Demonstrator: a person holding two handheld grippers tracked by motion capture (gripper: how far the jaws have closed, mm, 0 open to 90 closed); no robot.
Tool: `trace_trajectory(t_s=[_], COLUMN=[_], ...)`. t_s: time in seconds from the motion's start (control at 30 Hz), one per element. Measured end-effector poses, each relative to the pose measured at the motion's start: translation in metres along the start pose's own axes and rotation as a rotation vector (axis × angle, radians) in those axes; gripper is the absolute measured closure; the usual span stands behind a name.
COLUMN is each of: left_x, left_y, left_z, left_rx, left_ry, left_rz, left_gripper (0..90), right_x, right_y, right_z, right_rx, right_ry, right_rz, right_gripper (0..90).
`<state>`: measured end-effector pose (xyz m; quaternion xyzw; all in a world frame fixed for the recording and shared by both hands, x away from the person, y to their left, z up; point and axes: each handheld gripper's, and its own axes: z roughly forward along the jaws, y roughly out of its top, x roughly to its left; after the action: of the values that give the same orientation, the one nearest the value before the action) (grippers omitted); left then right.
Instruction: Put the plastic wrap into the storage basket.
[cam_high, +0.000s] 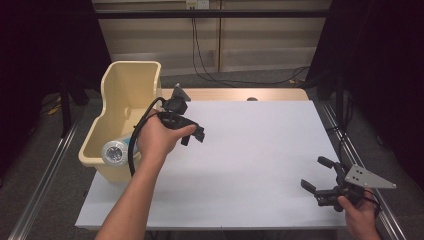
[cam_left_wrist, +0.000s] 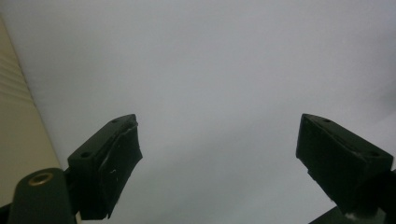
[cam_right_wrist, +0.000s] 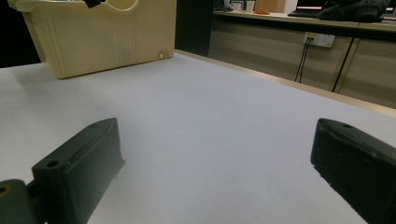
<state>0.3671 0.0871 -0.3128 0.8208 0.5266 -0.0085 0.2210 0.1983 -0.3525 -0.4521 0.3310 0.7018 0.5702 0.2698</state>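
White table (cam_high: 250, 165), cream bin (cam_high: 131, 85) at left edge, dark room

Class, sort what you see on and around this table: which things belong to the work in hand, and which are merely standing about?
Part of the work:
- cream bin
- bottle lying inside it
- left tongs, open and empty beside the bin
- right tongs, open and empty

Standing about:
- white table
- cables on the floor behind
- wall socket
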Motion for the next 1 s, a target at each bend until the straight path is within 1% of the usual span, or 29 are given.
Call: trace_trajectory(t_s=[0.07,0.1,0.17,0.23,0.43,0.47,0.53,0.57,0.7,0.8,0.87,0.93,1.0], left_x=[0.0,-0.001,-0.001,-0.001,-0.002,-0.002,-0.002,-0.002,-0.003,-0.003,-0.003,-0.002,-0.003], left_y=[-0.002,-0.003,-0.004,-0.006,-0.011,-0.012,-0.014,-0.015,-0.019,-0.022,-0.024,-0.026,-0.028], left_z=[0.005,0.008,0.013,0.018,0.027,0.028,0.031,0.032,0.04,0.046,0.05,0.054,0.058], left_rx=[0.003,0.012,0.02,0.027,0.042,0.038,0.042,0.048,0.04,0.048,0.048,0.051,0.054], left_ry=[-0.005,0.001,-0.005,-0.003,0.01,0.012,0.008,0.011,0.011,0.005,0.011,0.005,0.012], left_rz=[0.005,0.007,0.008,0.019,0.03,0.03,0.026,0.035,0.03,0.029,0.032,0.032,0.031], left_gripper=[12.8,12.7,12.7,12.5,12.3,12.3,12.4,12.4,12.4,12.4,12.4,12.4,12.0], right_x=[0.0,0.0,0.0,0.0,0.001,0.001,0.001,0.001,0.001,0.001,0.001,0.001,0.001], right_y=[0.0,0.0,0.0,0.0,0.0,0.0,0.0,0.0,0.0,0.0,0.0,0.0,0.0], right_z=[0.0,0.0,0.0,0.001,0.001,0.001,0.001,0.001,0.001,0.001,0.001,0.001,0.001], right_rx=[0.001,0.001,-0.001,0.001,0.001,0.002,0.001,0.002,0.004,0.002,0.003,0.004,0.003], right_ry=[0.001,0.002,0.003,0.004,0.005,0.005,0.005,0.005,0.005,0.005,0.004,0.004,0.006], right_rz=[0.002,0.002,0.001,0.001,0.001,0.002,0.002,0.001,-0.002,-0.002,-0.001,-0.003,-0.002], right_gripper=[1.5,1.4,1.5,1.5,1.5,1.5,1.5,1.5,1.5,1.4,1.4,1.5,1.5])
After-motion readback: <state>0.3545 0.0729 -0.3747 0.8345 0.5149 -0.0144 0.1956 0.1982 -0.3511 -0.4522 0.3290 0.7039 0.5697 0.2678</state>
